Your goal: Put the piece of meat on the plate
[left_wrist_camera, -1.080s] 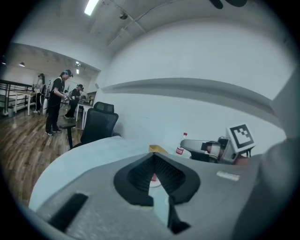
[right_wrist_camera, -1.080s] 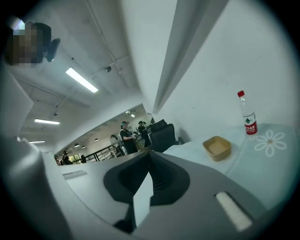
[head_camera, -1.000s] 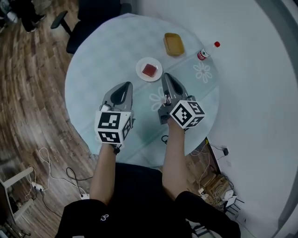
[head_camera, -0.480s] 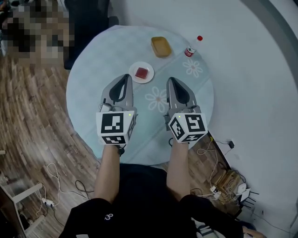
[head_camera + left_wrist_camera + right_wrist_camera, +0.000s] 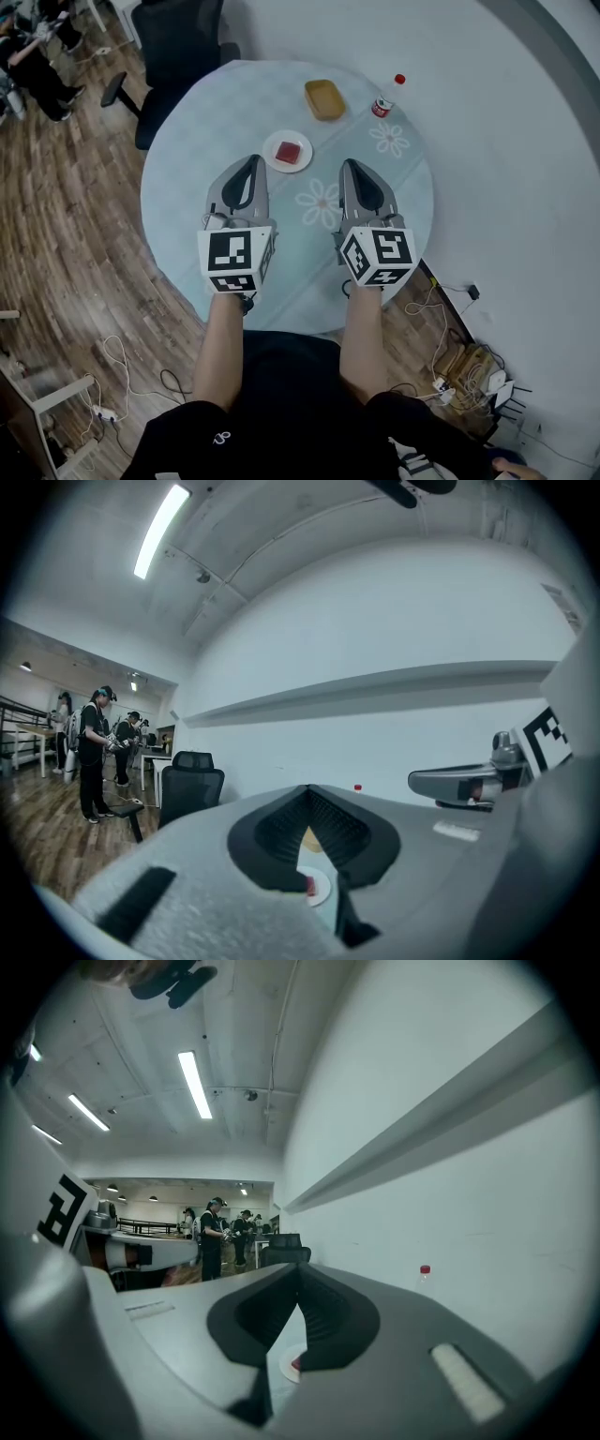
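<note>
Head view, table: round table, pale blue top with flower prints; near edge hidden behind the arms
Head view, meat: red meat lies on the white plate; plate sits just past the tips of both grippers, apart from them
Head view, other things: yellow dish beyond the plate; bottle with red cap near the far right rim, upright or tipped hard to tell; black chair at the far side, top cut off; people top left, cut by the frame
Head view, grippers: left gripper and right gripper side by side above the table; each narrows to a point
Left gripper view: jaws together at the tips, nothing clamped; slit below the tips shows a slice of plate and meat, rest hidden by the jaw bodies; bit of yellow dish above that; only the bottle's red cap clears the jaws; right gripper at right edge, partly cut off
Right gripper view: jaws together, holding nothing; plate edge with a sliver of meat in the slit, most hidden; bottle small and blurred at right; left gripper at left edge, dim
</note>
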The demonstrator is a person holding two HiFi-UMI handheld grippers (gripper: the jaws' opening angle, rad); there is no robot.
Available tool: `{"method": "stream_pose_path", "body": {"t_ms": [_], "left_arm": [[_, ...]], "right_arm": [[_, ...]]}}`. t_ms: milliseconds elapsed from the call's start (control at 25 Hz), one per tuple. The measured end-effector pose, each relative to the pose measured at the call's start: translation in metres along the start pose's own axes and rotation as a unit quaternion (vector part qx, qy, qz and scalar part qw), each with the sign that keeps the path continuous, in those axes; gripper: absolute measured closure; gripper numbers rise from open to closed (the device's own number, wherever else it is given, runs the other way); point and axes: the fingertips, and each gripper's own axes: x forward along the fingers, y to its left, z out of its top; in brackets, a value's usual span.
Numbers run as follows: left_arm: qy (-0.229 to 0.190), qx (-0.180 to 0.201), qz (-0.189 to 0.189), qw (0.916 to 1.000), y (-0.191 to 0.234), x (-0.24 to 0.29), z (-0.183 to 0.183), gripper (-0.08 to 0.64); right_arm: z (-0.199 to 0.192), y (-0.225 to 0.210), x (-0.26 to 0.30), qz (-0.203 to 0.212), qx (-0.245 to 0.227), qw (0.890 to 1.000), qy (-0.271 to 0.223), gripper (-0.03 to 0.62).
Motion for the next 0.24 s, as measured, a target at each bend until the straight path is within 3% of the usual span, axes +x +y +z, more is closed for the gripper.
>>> {"method": "stream_pose_path", "body": {"t_ms": [240], "left_arm": [[0.007, -0.001, 0.003, 1.0, 0.0024, -0.0007, -0.0091, 0.566]], "right_arm": [[-0.0042, 0.0029, 0.0034, 0.005, -0.004, 1.0, 0.003, 0.581]]}}
